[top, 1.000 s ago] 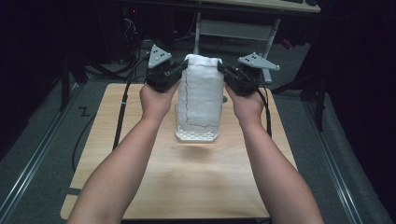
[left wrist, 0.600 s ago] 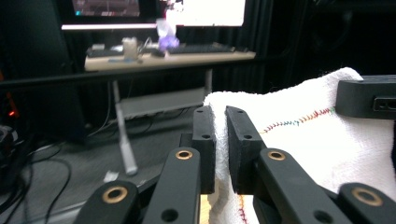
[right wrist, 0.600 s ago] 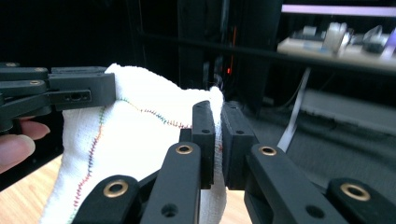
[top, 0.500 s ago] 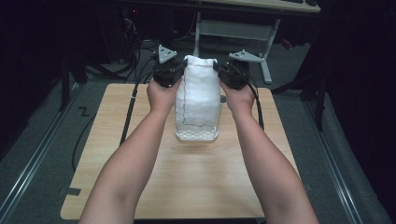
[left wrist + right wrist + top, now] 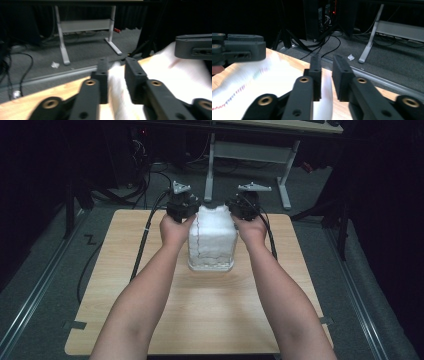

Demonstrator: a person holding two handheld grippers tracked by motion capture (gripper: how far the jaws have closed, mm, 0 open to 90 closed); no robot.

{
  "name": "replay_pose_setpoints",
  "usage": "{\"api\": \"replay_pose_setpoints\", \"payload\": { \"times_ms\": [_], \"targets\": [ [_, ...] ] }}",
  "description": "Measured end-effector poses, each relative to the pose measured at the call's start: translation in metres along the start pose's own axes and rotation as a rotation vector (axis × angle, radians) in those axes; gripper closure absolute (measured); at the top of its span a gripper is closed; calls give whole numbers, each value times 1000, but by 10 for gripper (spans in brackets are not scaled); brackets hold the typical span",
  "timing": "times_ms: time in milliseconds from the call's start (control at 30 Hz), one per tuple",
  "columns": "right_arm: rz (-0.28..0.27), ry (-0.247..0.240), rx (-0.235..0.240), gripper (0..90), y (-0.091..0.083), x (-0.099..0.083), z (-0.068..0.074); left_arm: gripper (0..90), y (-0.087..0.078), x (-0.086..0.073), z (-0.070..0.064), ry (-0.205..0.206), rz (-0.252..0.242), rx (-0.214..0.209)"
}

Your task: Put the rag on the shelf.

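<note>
A tall white cloth with a dark stitched seam stands over a clear container in the middle of the wooden table. My left gripper holds the cloth's top left edge and my right gripper its top right edge. In the left gripper view the left gripper has a fold of the white cloth between its jaws. In the right gripper view the right gripper pinches the cloth's thin edge. Each view shows the other gripper across the cloth.
Cables trail from the grippers over the table's far left part. A desk frame with grey legs stands on the floor beyond the table. Metal rails run along the floor at both sides.
Both grippers came in from wide apart to the cloth's top edges, then moved down. The cloth's top now stands lower over the container.
</note>
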State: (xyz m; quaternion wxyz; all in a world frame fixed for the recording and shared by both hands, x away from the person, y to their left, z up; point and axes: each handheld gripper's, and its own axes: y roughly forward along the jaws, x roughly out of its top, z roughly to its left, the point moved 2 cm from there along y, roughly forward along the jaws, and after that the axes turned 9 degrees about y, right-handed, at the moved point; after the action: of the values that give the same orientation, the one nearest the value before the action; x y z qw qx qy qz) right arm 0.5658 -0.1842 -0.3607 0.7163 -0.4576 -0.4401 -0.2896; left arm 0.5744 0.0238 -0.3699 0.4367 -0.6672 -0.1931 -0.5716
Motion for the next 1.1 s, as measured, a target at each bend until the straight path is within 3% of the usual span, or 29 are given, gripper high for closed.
{"api": "replay_pose_setpoints", "payload": {
  "times_ms": [167,400,500,600,733,933,1100],
  "targets": [
    [-5,-34,-6,686,0,-1,4,572,-2,1,-6,31,-2,-7],
    [-2,-72,-2,641,-6,-3,10,487,-11,6,-10,63,-7,30],
    [-3,-78,7,610,-11,-6,12,454,-18,6,-13,74,-32,49],
    [-7,-90,11,593,-16,-9,15,412,-25,4,-15,61,-44,53],
    [-11,-114,14,533,-23,-15,21,363,-33,0,-20,77,-16,68],
    [-40,-126,6,459,-40,-26,27,307,-51,-7,-21,38,-25,75],
    [-45,-139,7,434,-60,-38,32,311,-69,-17,-21,34,-62,55]
  ]
}}
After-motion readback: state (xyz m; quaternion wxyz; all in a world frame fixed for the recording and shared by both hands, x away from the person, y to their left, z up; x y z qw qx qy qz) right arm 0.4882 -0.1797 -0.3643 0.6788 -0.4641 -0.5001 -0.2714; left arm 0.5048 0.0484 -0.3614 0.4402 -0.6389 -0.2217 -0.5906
